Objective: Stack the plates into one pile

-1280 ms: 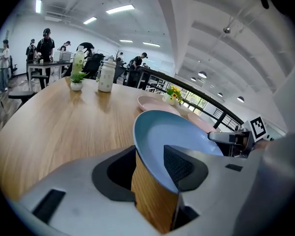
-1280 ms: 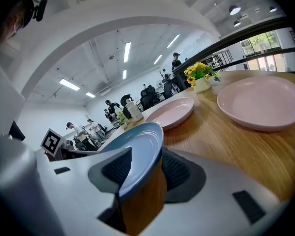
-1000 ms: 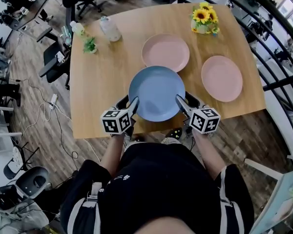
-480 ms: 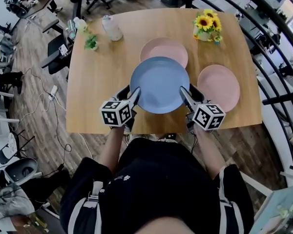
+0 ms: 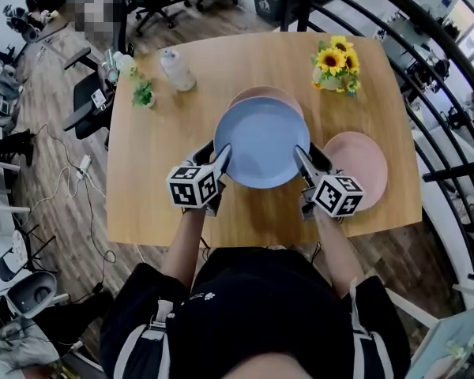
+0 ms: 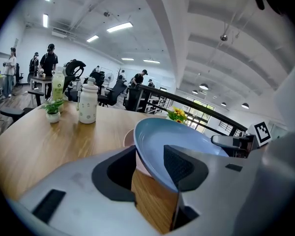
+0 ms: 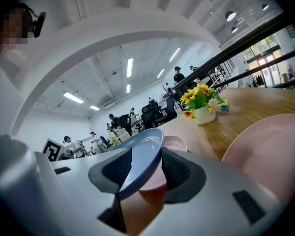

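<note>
Blue plate (image 5: pixel 261 142), gripped at its near rim and held above the table (image 5: pixel 154 140). The left gripper (image 5: pixel 220 158) is clamped on the near-left edge and the right gripper (image 5: pixel 302 158) on the near-right edge. One pink plate (image 5: pixel 363 168) lies to the right; another pink plate (image 5: pixel 262 94), farther off, is partly covered. The blue plate is judged stiff, smooth and breakable, so opposite rim holds are best kept level.
</note>
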`<state>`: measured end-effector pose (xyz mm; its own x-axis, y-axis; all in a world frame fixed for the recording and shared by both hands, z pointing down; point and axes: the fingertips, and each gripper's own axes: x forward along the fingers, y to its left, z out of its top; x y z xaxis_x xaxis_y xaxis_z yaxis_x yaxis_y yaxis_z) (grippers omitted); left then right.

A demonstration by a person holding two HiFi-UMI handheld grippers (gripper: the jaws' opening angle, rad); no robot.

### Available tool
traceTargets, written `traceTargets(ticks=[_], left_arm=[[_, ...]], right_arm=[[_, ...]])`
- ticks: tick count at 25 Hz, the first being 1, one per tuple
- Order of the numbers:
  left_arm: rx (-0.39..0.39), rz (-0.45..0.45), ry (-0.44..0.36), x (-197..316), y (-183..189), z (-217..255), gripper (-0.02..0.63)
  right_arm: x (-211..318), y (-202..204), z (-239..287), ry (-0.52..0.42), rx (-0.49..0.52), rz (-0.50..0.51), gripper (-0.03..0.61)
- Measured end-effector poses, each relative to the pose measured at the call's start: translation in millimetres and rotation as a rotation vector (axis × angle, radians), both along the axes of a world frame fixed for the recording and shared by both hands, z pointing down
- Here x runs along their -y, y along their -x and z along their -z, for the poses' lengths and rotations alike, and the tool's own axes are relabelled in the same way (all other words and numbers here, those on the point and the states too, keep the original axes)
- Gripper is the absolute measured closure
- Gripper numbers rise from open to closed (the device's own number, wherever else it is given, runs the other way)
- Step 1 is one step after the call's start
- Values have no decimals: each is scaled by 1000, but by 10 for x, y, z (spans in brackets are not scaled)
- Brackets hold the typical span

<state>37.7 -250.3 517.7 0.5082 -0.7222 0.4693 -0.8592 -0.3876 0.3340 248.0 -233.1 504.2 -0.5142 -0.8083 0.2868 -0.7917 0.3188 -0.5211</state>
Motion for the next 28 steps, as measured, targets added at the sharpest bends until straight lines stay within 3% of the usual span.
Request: traceTargets(ticks=[13, 28], left_arm=[[58, -6, 23, 798, -82, -375, 443], [161, -40, 83, 1036, -99, -782, 442]], right_arm=[[627, -56, -456, 88, -54, -10, 387], [809, -34, -748, 154, -96, 40, 382]])
